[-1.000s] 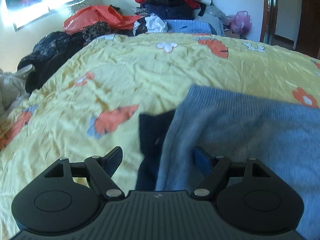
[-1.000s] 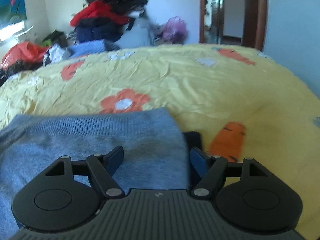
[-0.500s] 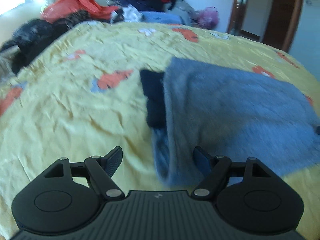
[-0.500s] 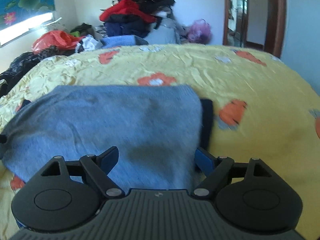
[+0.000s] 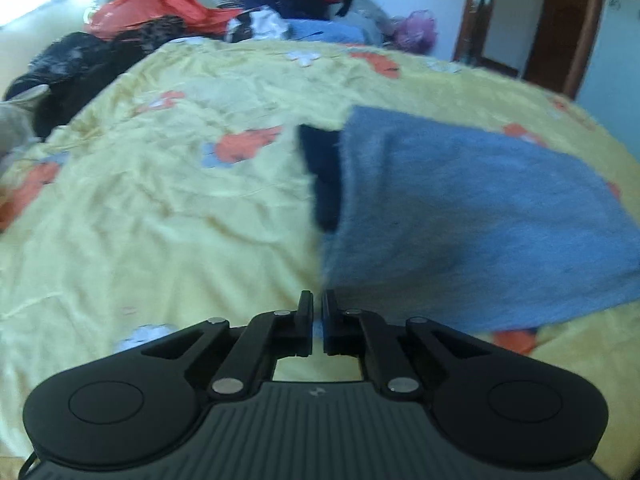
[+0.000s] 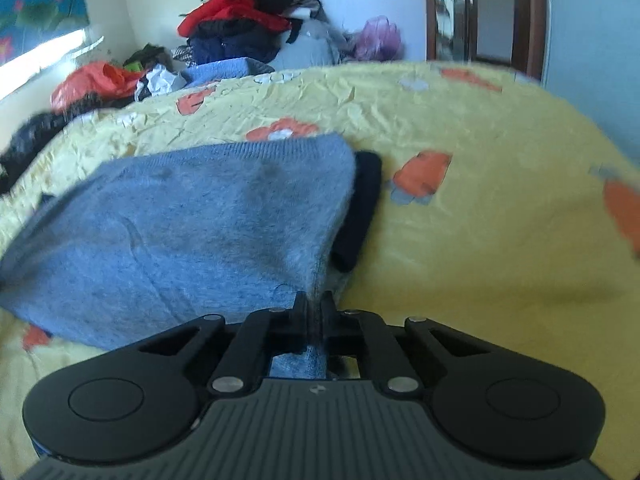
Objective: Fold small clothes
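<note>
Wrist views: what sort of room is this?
Most likely a bedroom at home: a bed under a yellow flowered sheet, a clothes pile against the far wall, and a wooden door frame.

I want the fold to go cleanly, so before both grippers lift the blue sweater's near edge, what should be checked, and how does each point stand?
1. Right gripper grip: jaws have just closed, blue knit sweater pinched between them. Ok.
2. Left gripper grip: jaws have just closed at the blue knit sweater's near corner; only a sliver of blue shows between them. Cannot tell.
3. Dark navy garment under the sweater, sticking out at both sides: caught in either grip? Cannot tell.
4. Sweater lying flat: mostly smooth, bunched at the right grip. Ok.
5. Landing space: yellow floral bedsheet beyond the sweater is bare. Ok.
</note>
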